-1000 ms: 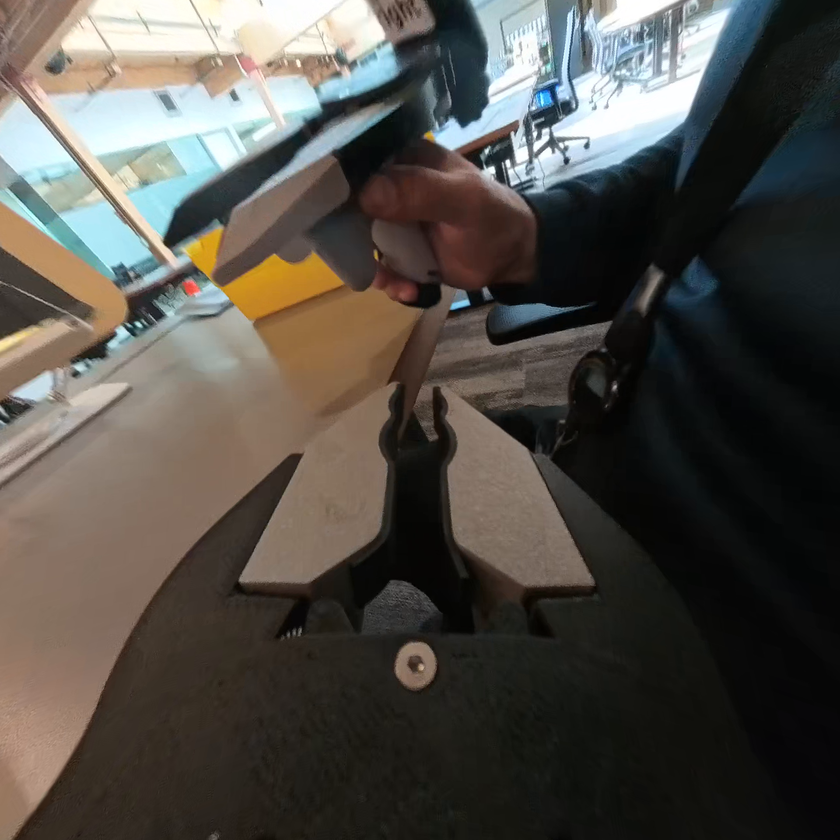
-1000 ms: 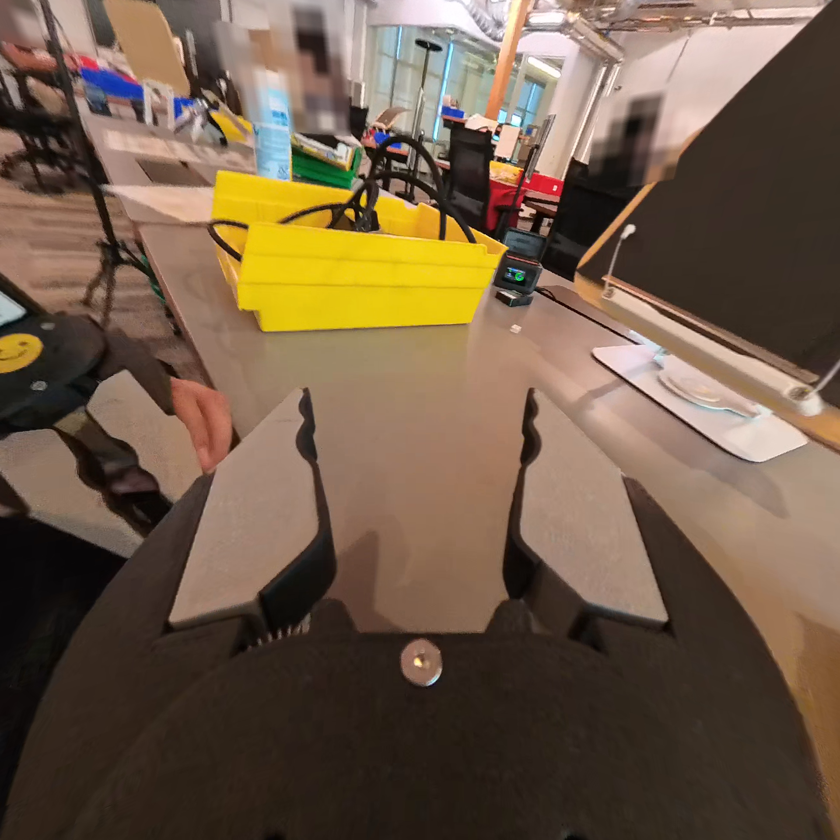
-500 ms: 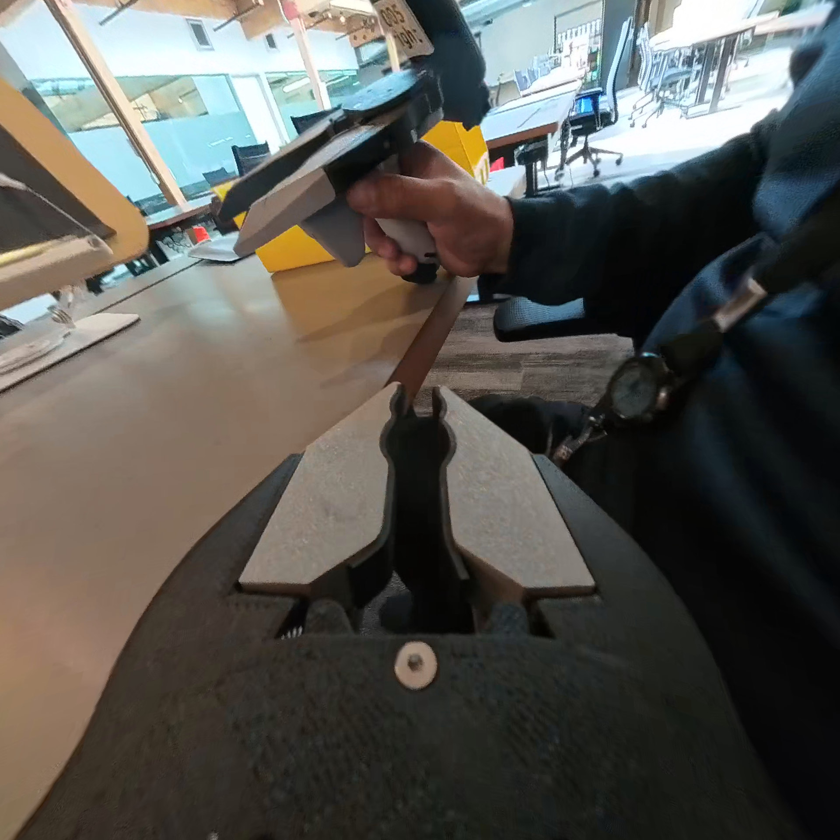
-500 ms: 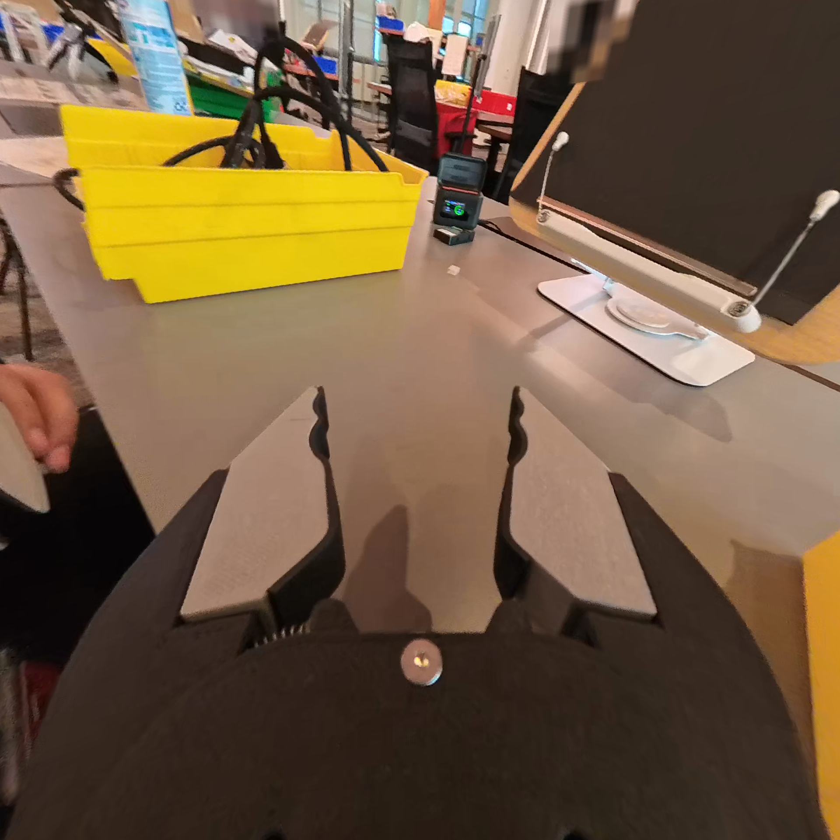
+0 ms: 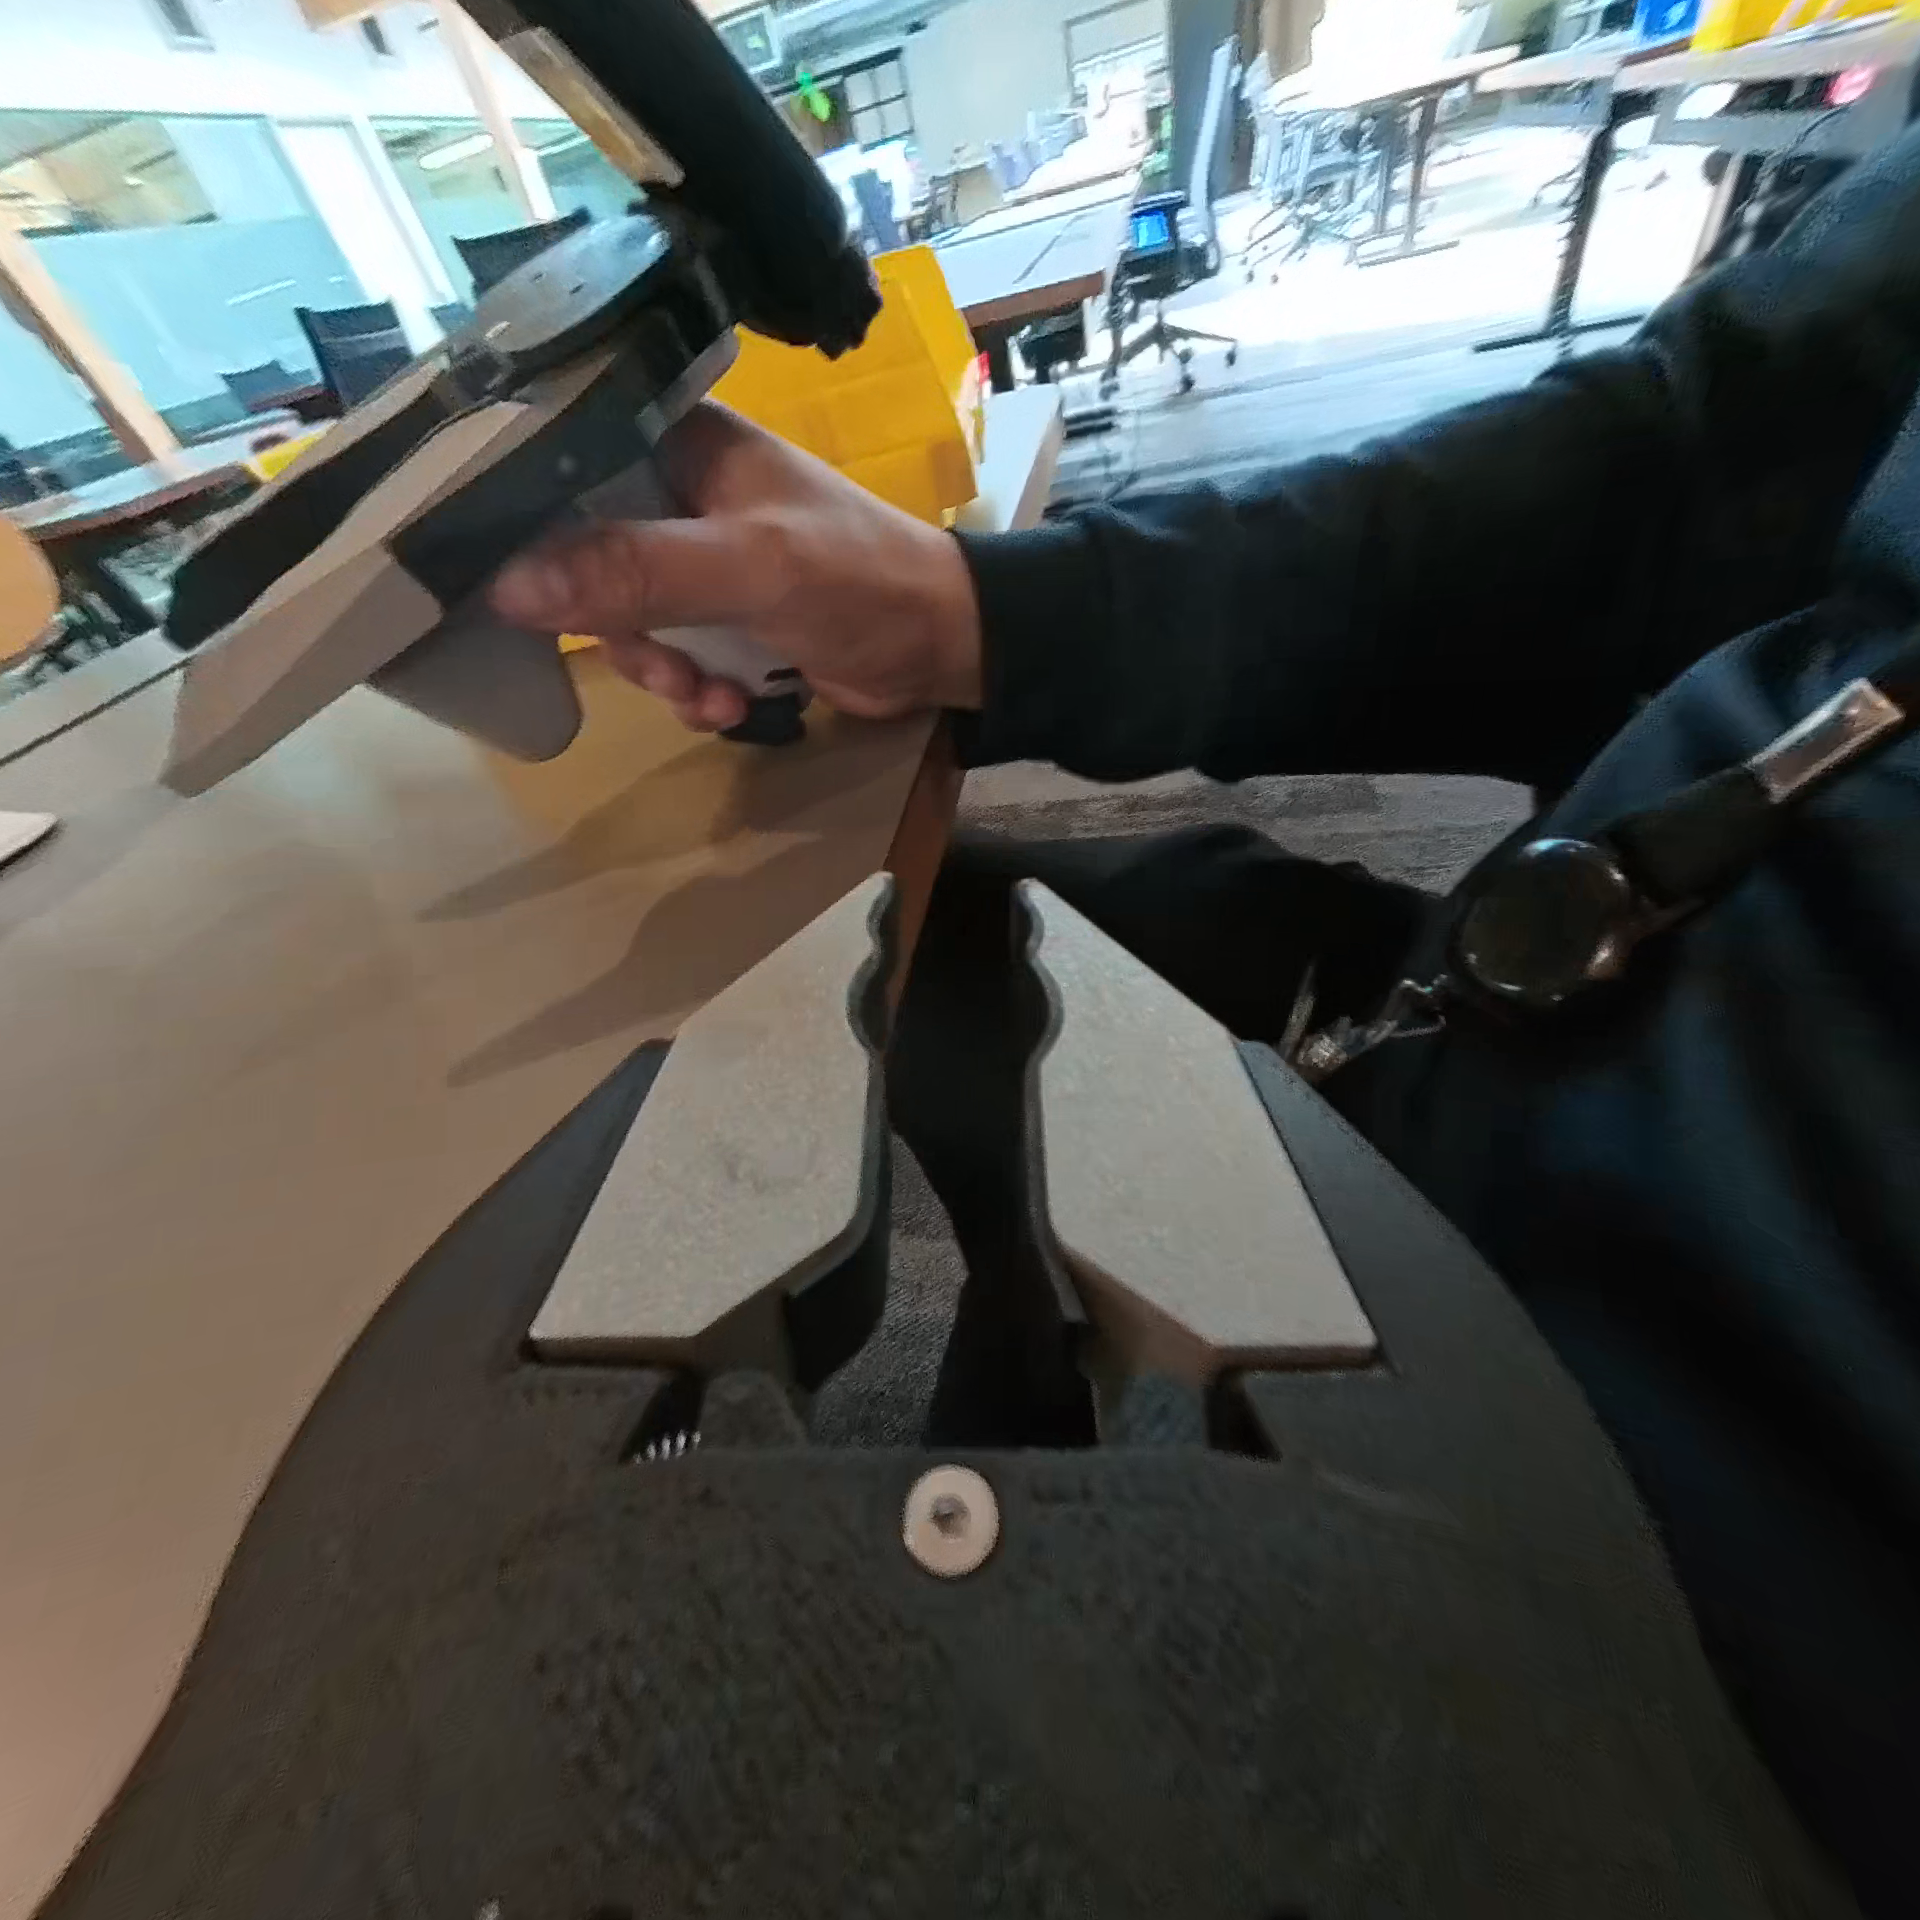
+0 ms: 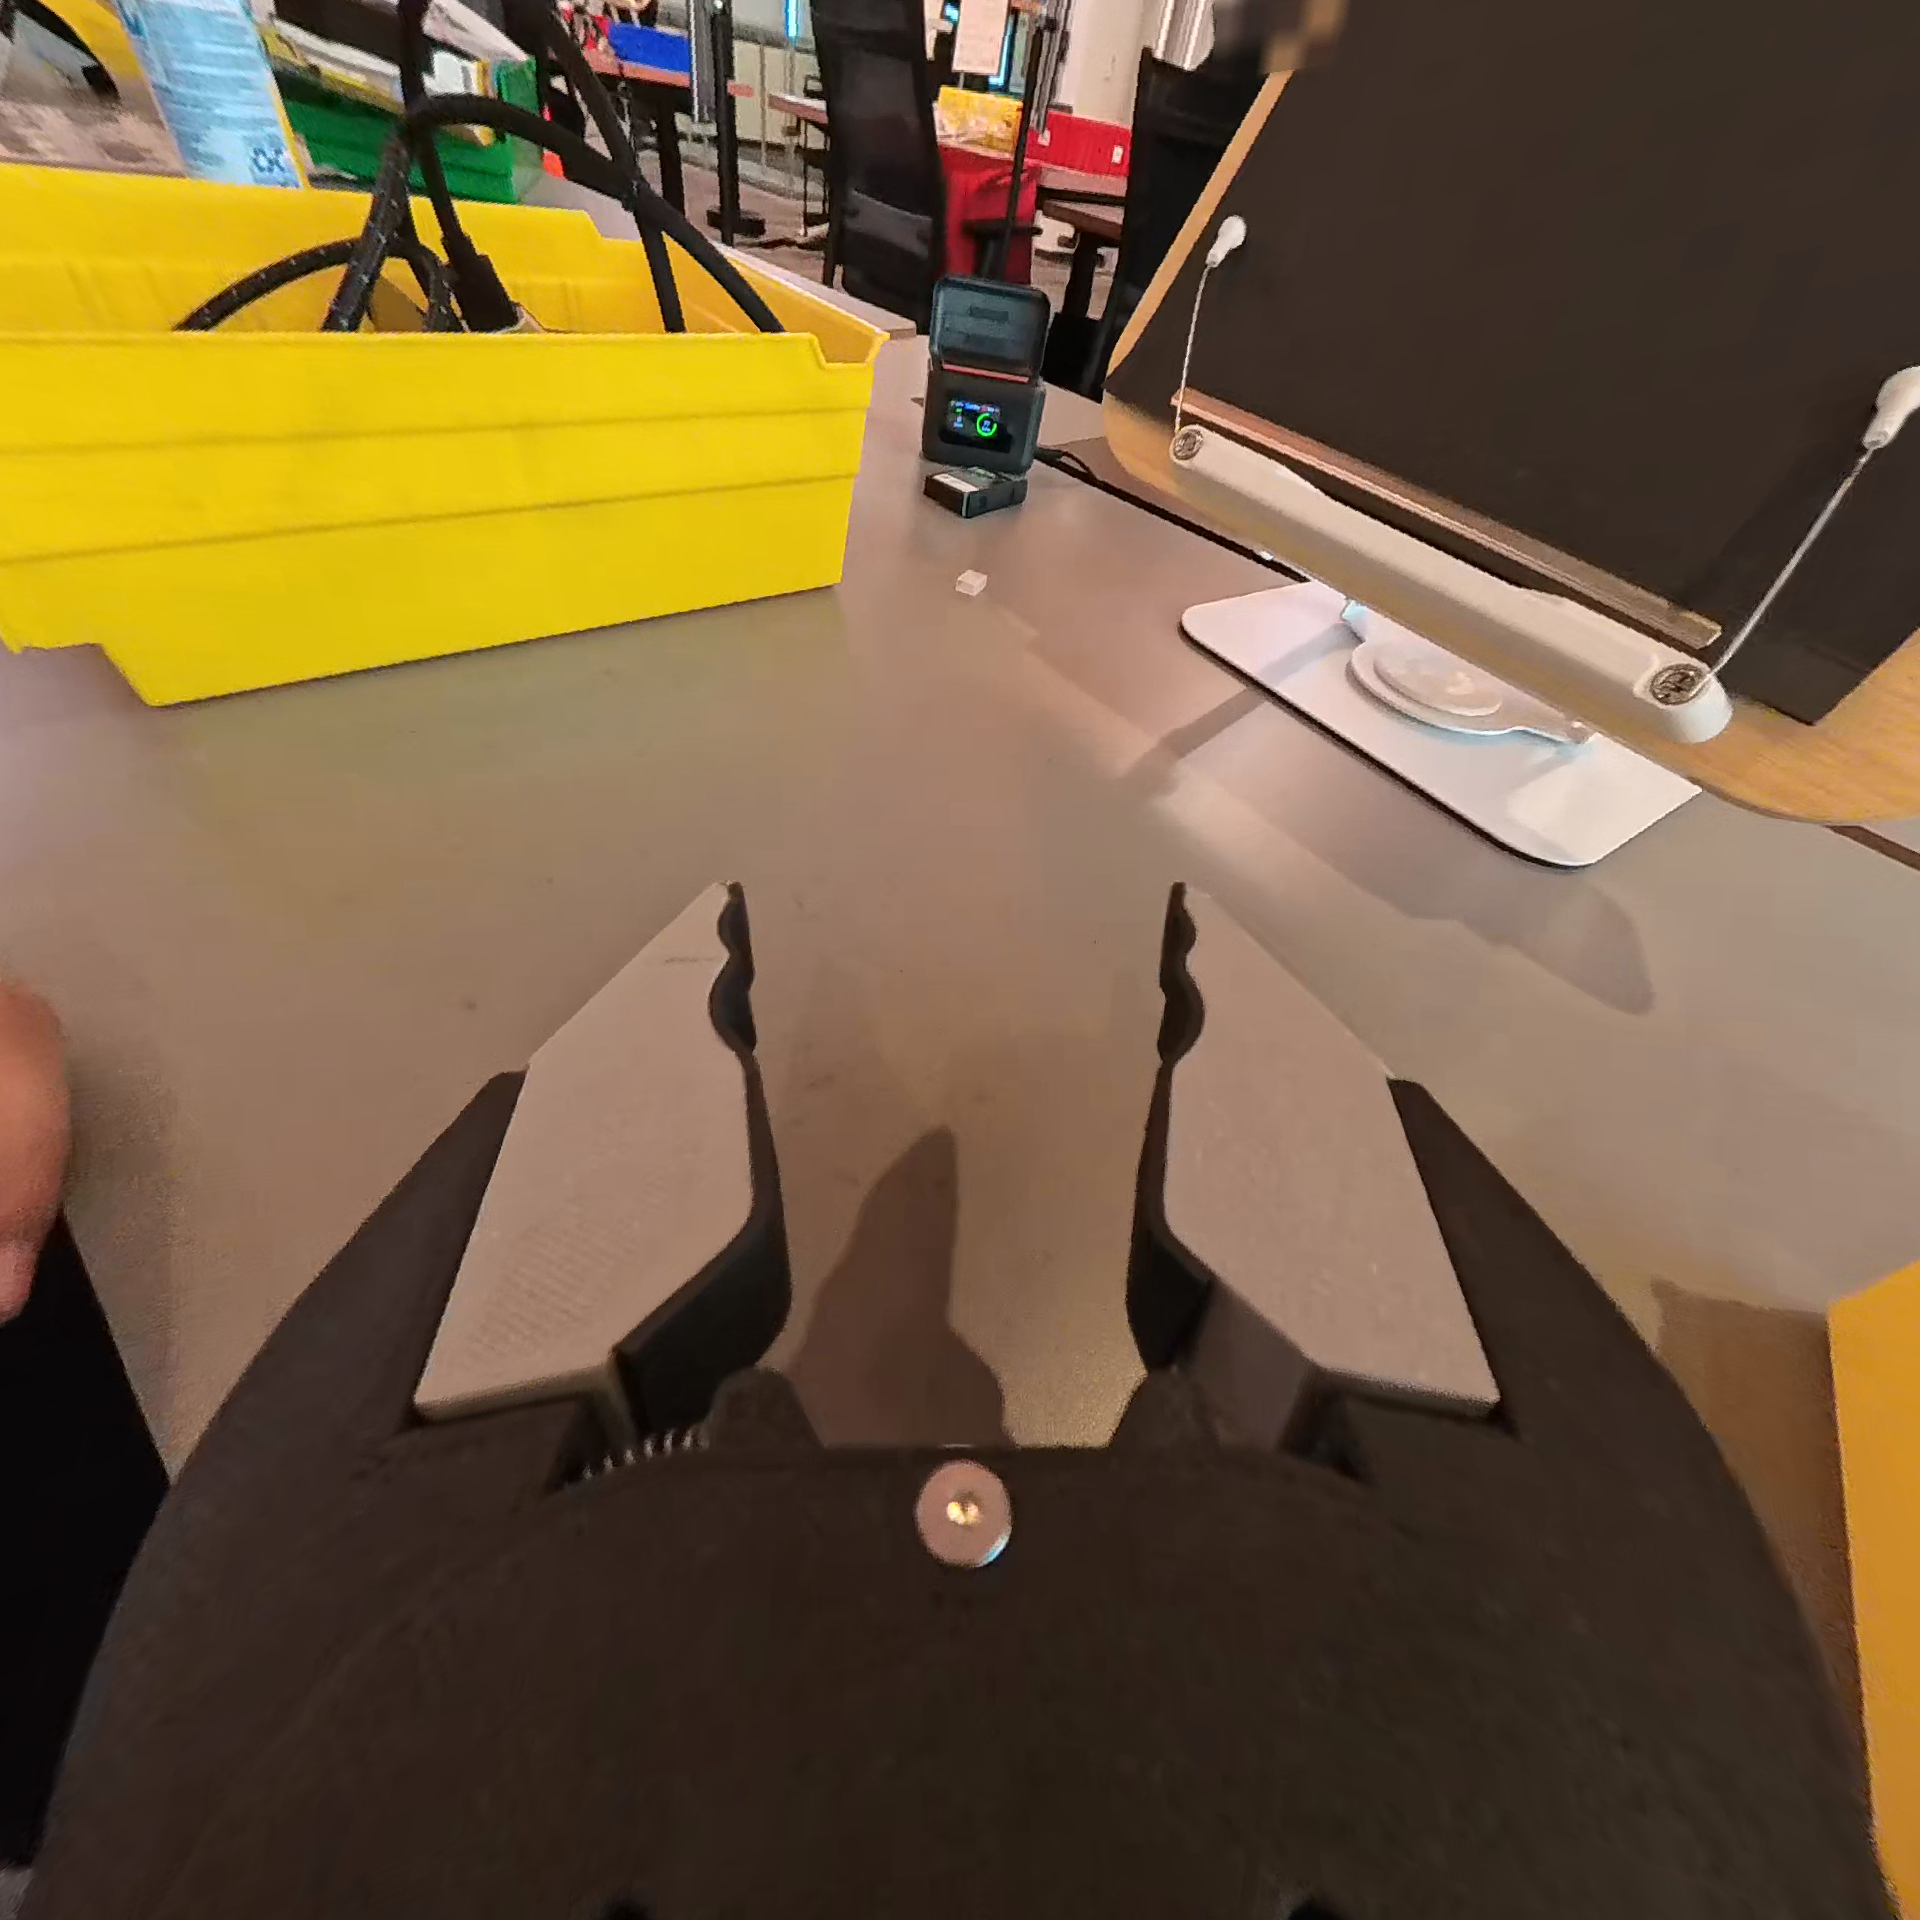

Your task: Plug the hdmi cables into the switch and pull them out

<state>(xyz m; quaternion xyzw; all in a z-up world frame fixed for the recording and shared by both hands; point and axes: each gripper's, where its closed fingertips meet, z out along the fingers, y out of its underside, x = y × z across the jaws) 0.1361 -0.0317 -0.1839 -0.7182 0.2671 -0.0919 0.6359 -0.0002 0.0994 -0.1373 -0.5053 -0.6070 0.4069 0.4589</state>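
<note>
Right gripper [image 6: 951,935] hangs over the bare grey table [image 6: 935,790], fingers spread wide apart w/ nothing between them, only tabletop & its own shadow in the gap. Left gripper [image 5: 951,925] sits at the near table edge, pointing across toward the person; its fingers stand a narrow gap apart, nothing held, dark clothing showing through the gap. In the left wrist view the person's hand [image 5: 790,582] wraps the handle of the right gripper, raised above the table, dark sleeve [image 5: 1299,613] behind it.

HDMI cables [image 6: 457,249]: black, looping up out of a yellow bin [image 6: 436,488] at far left of the table in the right wrist view. Both grippers are well apart from them. Can't make out the switch in either view.

Near the bin's right end: small dark device w/ lit screen [image 6: 982,416], a little black block [image 6: 975,488] just in front of it, & a tiny white bit [image 6: 969,582] on the table nearer in. Far right: big dark panel on a white stand [image 6: 1444,717]. Another yellow bin edge [image 6: 1881,1558] shows at near right.
</note>
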